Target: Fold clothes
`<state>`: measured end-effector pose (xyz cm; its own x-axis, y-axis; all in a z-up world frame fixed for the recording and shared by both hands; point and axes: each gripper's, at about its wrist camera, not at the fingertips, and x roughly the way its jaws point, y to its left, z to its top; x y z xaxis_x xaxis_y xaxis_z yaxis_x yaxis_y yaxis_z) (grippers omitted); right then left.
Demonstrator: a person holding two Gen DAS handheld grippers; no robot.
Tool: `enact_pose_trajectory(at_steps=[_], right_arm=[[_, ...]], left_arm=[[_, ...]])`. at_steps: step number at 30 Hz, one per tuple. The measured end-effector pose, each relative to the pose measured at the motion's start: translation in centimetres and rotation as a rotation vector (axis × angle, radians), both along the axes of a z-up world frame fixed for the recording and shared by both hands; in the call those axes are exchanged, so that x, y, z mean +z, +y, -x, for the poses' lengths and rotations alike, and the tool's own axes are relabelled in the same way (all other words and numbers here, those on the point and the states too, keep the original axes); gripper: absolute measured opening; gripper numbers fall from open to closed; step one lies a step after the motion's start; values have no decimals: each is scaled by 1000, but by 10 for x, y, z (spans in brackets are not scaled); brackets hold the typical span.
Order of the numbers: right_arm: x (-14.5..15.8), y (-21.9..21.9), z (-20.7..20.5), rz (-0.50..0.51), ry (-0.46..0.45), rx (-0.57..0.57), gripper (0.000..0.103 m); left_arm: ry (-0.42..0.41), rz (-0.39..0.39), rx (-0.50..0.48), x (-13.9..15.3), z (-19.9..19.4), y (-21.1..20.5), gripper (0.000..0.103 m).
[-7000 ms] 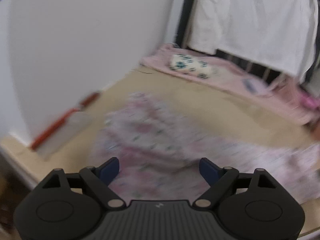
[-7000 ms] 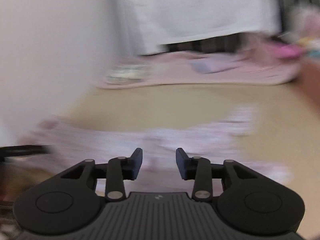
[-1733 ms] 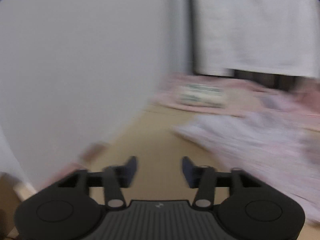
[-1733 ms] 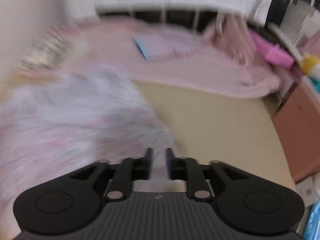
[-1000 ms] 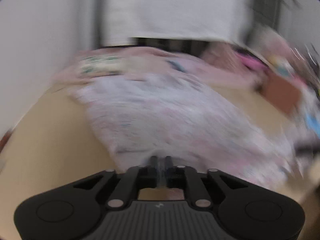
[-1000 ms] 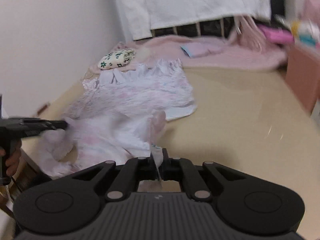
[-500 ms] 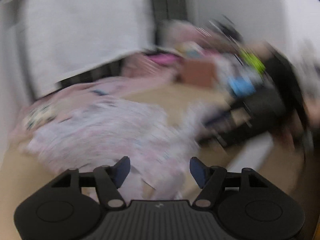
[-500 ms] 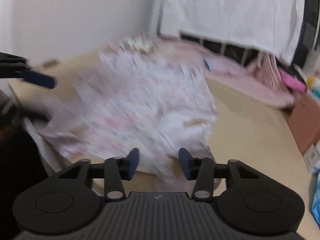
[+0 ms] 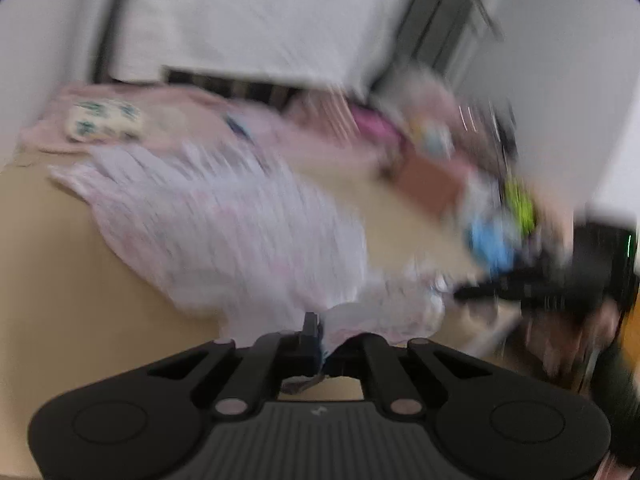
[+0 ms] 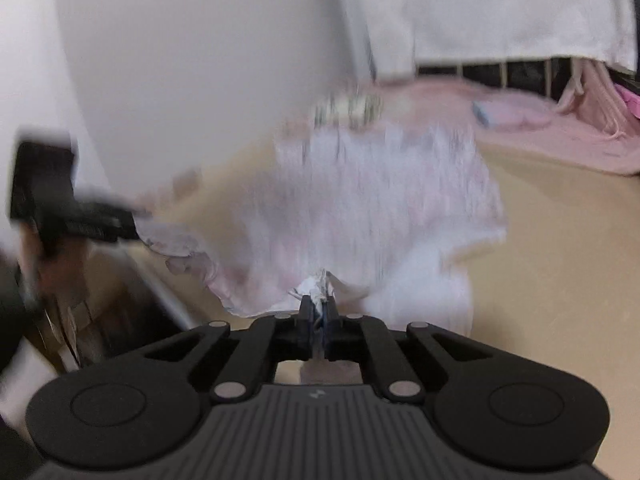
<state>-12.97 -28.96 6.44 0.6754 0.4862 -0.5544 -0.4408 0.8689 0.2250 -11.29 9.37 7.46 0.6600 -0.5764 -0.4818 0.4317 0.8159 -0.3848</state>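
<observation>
A pale pink floral garment lies spread on the tan table, blurred by motion. My left gripper is shut on a near corner of the cloth, which drapes over its right finger. In the right wrist view the same garment stretches away from my right gripper, shut on a bunched bit of its near edge. Each gripper shows in the other's view: the right one at a cloth end, the left one at the left corner.
A rolled green-patterned cloth and a pink blanket lie at the table's far side under a hanging white sheet. A brown box and colourful clutter sit at the right. A white wall runs along the left.
Half a second ago both grippers stood open over the garment. Now both are shut on its near edge, and both views have swung.
</observation>
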Motion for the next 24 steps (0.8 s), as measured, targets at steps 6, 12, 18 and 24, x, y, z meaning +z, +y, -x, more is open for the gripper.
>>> enact_pose_trajectory(at_steps=[6, 12, 18, 24], right_arm=[[6, 9, -66, 74, -16, -267, 41], [17, 34, -43, 222, -200, -272, 48], [-9, 83, -44, 436, -153, -111, 62], [-42, 66, -52, 474, -60, -297, 2]], left_arm=[[96, -136, 409, -15, -76, -7, 42], [-33, -138, 443, 3, -32, -12, 51], [-46, -593, 208, -21, -74, -111, 58], [-50, -553, 293, -40, -48, -94, 1]])
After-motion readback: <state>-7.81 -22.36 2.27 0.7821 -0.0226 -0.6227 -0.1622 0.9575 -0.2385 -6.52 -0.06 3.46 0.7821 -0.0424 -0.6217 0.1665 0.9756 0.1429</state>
